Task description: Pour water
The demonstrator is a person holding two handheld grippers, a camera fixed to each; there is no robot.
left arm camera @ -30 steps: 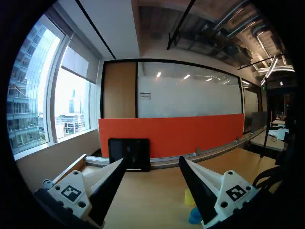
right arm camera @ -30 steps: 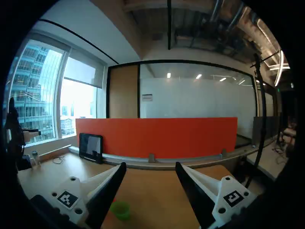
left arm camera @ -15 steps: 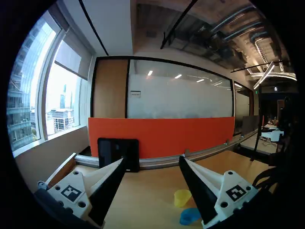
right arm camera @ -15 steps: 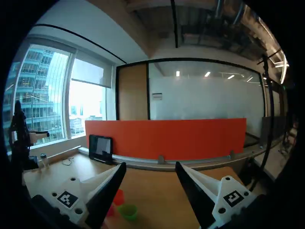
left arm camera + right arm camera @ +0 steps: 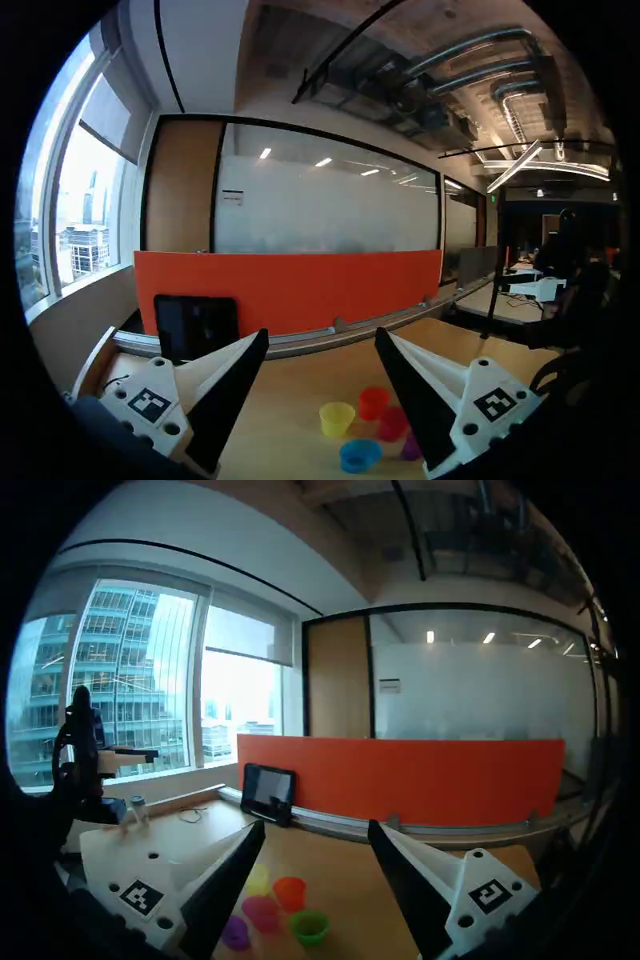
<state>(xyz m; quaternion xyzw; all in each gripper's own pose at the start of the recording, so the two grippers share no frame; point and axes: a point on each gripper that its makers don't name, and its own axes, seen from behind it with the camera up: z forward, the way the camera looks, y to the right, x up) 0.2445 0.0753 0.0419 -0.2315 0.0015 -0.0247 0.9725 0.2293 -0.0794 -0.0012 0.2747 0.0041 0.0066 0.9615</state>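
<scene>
A wooden desk [image 5: 304, 384] meets an orange partition [image 5: 320, 292] below frosted glass [image 5: 320, 216], beside bright windows [image 5: 136, 688].

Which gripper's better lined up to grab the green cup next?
Probably the right gripper: it is open and empty, and the green cup sits close ahead, near the middle of the gap between its fingers.

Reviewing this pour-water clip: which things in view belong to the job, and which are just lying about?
For the job: yellow cup, orange cup, pink cup, blue cup, purple cup, green cup; left gripper and right gripper, both open and empty.

Lying about: tablet, orange divider, cable.
</scene>
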